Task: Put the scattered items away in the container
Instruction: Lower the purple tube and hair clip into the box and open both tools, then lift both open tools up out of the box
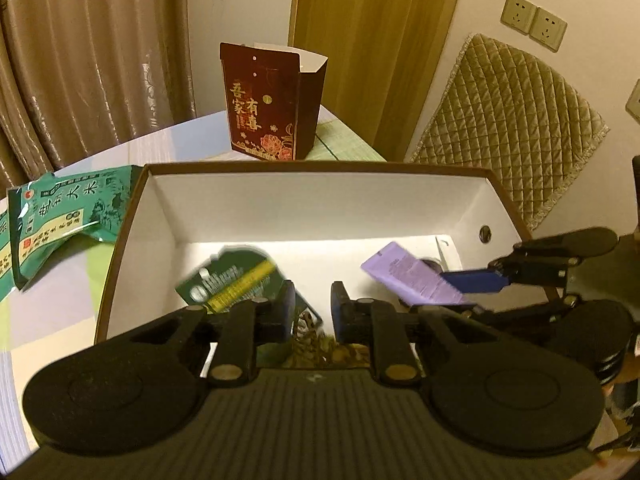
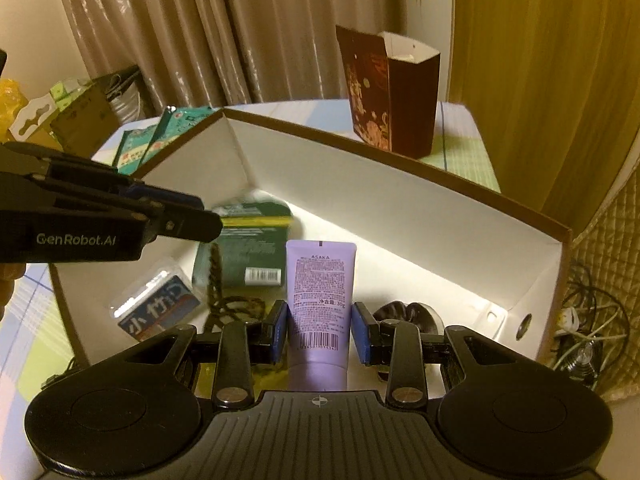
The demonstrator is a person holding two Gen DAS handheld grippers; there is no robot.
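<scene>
Both tongs hang over the open white-lined box point(image 2: 400, 200) on the table point(image 1: 60, 292), tilted down into it.

The right tongs point(image 2: 319, 330) have the lavender tube point(image 2: 320, 280) clamped between their blue pads, low on the body near the barcode, with the crimped flat end pointing to the far wall of the box. A soft plastic tube like this is light and gives under pressure; the hold sits on the fuller lower body, which probably grips better than the thin crimp. Squeezing harder could push cream toward the cap, so a gentle hold looks wiser.

The left tongs point(image 1: 313, 308) stand only a narrow gap apart. The dark green packet point(image 1: 236, 280) lies blurred just by their left pad, and I cannot tell whether that pad touches it or whether it is free. It is a flat, glossy packet, likely light and slippery, best taken by an edge.

Already on the box floor are a small blue-labelled clear pack point(image 2: 158, 308), a braided brown cord point(image 2: 224, 300) and a dark ridged object point(image 2: 404, 314) near the right. Two green rice bags point(image 1: 60, 216) lie outside, left of the box, floppy and probably heavier; a pinch at the top seam seems safest. A tall maroon gift box point(image 1: 268, 100) stands beyond.
</scene>
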